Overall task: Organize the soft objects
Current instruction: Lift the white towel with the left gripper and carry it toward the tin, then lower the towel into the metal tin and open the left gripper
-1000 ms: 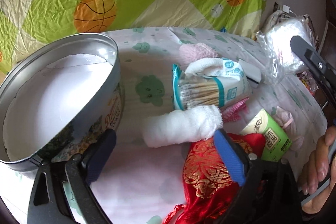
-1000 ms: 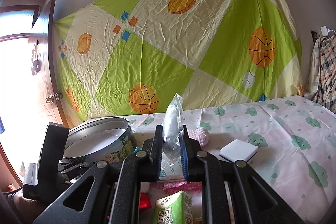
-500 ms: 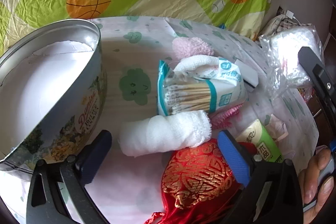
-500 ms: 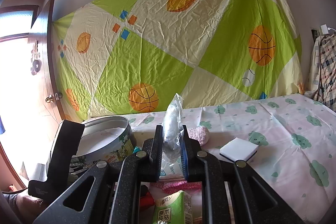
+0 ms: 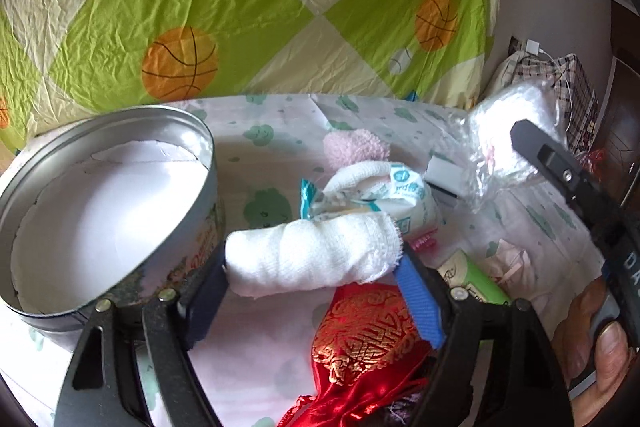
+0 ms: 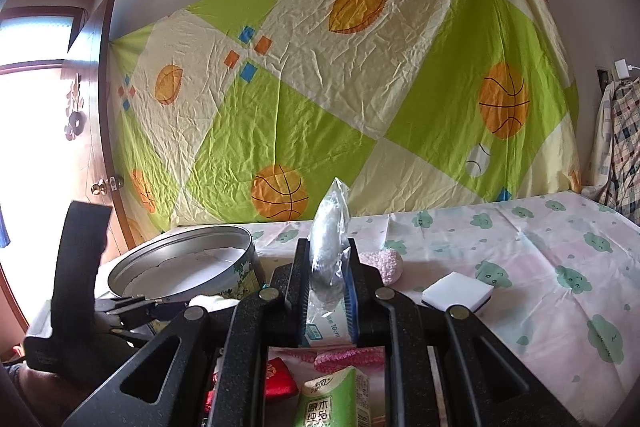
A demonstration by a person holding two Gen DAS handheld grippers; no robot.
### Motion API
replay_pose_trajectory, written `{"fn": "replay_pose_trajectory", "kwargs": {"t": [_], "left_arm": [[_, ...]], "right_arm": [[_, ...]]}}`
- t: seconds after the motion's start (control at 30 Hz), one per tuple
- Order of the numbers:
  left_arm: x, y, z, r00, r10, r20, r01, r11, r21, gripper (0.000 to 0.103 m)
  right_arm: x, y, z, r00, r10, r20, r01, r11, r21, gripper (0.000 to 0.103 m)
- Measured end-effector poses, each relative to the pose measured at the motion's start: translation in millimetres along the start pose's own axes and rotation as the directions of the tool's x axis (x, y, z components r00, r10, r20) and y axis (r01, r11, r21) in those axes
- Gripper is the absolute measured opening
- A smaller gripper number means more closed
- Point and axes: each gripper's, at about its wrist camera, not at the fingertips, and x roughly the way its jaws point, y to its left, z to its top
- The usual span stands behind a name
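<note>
My left gripper is shut on a white gauze roll and holds it just right of the round metal tin, whose inside is lined white. My right gripper is shut on a clear plastic bag of white stuff, held up above the table; the bag also shows at the right of the left wrist view. On the table lie a red gold-patterned pouch, a cotton swab pack, a pink fluffy ball and a green tissue pack.
The tin stands at the table's left in the right wrist view. A white sponge block lies on the cloud-print tablecloth. A green and cream basketball sheet hangs behind. A door stands at the left.
My left gripper closed on the gauze roll and lifted it off the table, beside the tin. The right gripper has kept still with the plastic bag.
</note>
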Motion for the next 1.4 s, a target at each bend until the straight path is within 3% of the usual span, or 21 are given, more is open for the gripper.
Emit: {"fn": "replay_pose_trajectory", "kwargs": {"t": [0.27,0.53,0.73,0.9,1.17,1.4], "left_arm": [[-39.0,11.0,13.9,0.987,0.085,0.138,-0.088,0.996,0.014,0.080],[-58.1,44.1,25.6,0.968,0.158,0.194,-0.159,0.987,-0.011,0.080],[-53.5,79.5,29.2,0.960,0.220,0.171,-0.215,0.975,-0.047,0.080],[-45.2,112.6,35.5,0.956,0.260,0.135,-0.252,0.965,-0.078,0.080],[-23.1,165.6,47.0,0.953,0.301,0.038,-0.294,0.947,-0.128,0.080],[-4.4,189.0,51.8,0.947,0.319,-0.034,-0.321,0.937,-0.141,0.080]], "right_arm": [[9.9,13.8,9.1,1.000,0.019,-0.020,-0.019,0.999,-0.032,0.017],[37.3,43.5,31.4,0.994,0.097,-0.056,-0.101,0.993,-0.062,0.017],[68.1,75.0,44.9,0.979,0.174,-0.104,-0.182,0.980,-0.074,0.017],[109.9,102.9,47.0,0.955,0.229,-0.190,-0.244,0.968,-0.063,0.017],[174.4,123.9,38.5,0.914,0.250,-0.319,-0.270,0.963,-0.018,0.017],[212.2,132.8,23.5,0.879,0.223,-0.421,-0.260,0.965,-0.032,0.017]]}}
